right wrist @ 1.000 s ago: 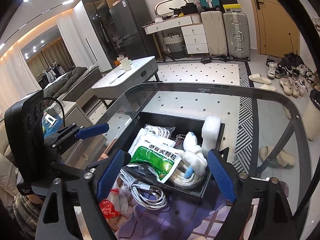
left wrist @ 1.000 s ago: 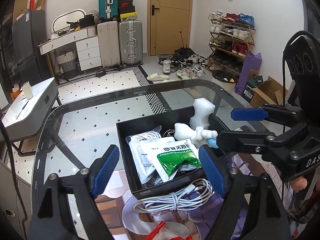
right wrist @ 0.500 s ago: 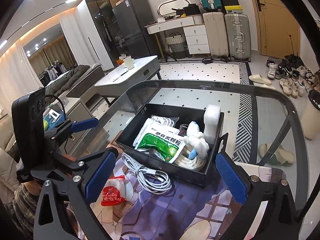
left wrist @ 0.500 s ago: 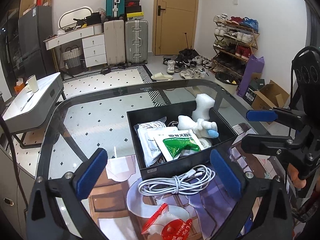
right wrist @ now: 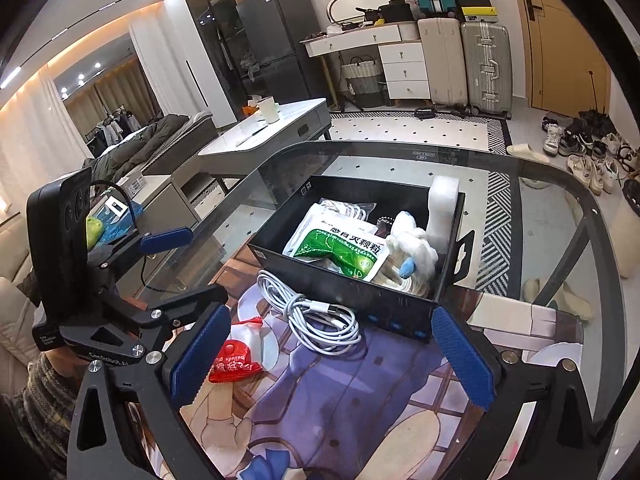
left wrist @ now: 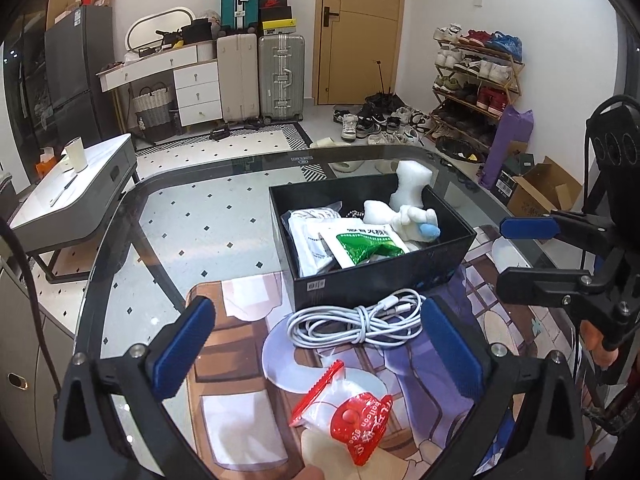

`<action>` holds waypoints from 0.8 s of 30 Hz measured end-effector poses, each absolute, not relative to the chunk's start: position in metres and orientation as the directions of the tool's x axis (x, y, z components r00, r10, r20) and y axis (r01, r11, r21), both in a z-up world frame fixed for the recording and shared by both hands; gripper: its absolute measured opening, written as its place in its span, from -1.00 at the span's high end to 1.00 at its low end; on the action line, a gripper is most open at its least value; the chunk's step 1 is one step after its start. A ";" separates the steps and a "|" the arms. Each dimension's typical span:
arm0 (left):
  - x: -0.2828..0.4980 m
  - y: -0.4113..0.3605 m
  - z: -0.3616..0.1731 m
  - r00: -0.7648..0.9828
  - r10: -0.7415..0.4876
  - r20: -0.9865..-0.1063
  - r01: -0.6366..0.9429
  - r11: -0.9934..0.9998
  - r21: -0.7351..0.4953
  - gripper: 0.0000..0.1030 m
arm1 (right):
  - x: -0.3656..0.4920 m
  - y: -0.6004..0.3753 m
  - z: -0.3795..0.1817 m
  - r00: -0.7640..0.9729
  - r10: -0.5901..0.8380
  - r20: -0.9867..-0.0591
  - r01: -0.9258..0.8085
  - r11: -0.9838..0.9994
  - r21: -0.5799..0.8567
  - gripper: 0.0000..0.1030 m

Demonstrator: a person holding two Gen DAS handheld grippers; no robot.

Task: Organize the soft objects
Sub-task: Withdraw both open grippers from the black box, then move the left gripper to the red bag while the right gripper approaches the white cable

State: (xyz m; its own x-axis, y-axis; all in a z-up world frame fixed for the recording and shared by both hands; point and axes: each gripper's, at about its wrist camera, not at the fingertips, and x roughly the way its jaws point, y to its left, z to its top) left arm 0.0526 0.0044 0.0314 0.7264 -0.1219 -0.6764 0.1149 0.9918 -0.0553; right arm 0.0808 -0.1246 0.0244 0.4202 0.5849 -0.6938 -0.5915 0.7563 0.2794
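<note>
A black box (left wrist: 384, 280) (right wrist: 352, 296) on the glass table holds a green-and-white sachet (left wrist: 362, 242) (right wrist: 340, 248), a white plush toy (left wrist: 404, 216) (right wrist: 412, 240), white pouches and a foam block (left wrist: 412, 182) (right wrist: 442, 196). In front of the box lie a coiled white cable (left wrist: 356, 322) (right wrist: 316, 312) and a red-and-clear packet (left wrist: 352, 420) (right wrist: 232, 360). My left gripper (left wrist: 320, 348) is open with nothing between its fingers, above the cable and packet. The right gripper (right wrist: 332, 356) is open too, near the cable, and also shows at the right of the left wrist view (left wrist: 532, 252).
A printed mat (left wrist: 248, 400) (right wrist: 360, 400) covers the near part of the glass table (left wrist: 180, 232). Beyond it stand a grey side table (left wrist: 72, 200), suitcases (left wrist: 280, 76), a shoe rack (left wrist: 476, 80) and a cardboard box (left wrist: 540, 192) on the floor.
Both grippers have pulled back from the box and their jaws have spread wider. The cable and the red packet now show in front of the box.
</note>
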 end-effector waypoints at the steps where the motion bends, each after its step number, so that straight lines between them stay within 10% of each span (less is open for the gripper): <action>1: 0.050 0.004 0.028 0.722 -0.119 -0.681 0.117 0.992 -0.050 -1.00 | 0.081 -0.123 0.022 0.415 0.584 -0.697 -0.592 0.756 0.280 -0.99; 24: 0.027 0.001 -0.010 0.655 -0.184 -0.733 0.199 0.978 -0.067 -1.00 | 0.087 -0.095 -0.022 0.319 0.561 -0.764 -0.620 0.733 0.279 -0.98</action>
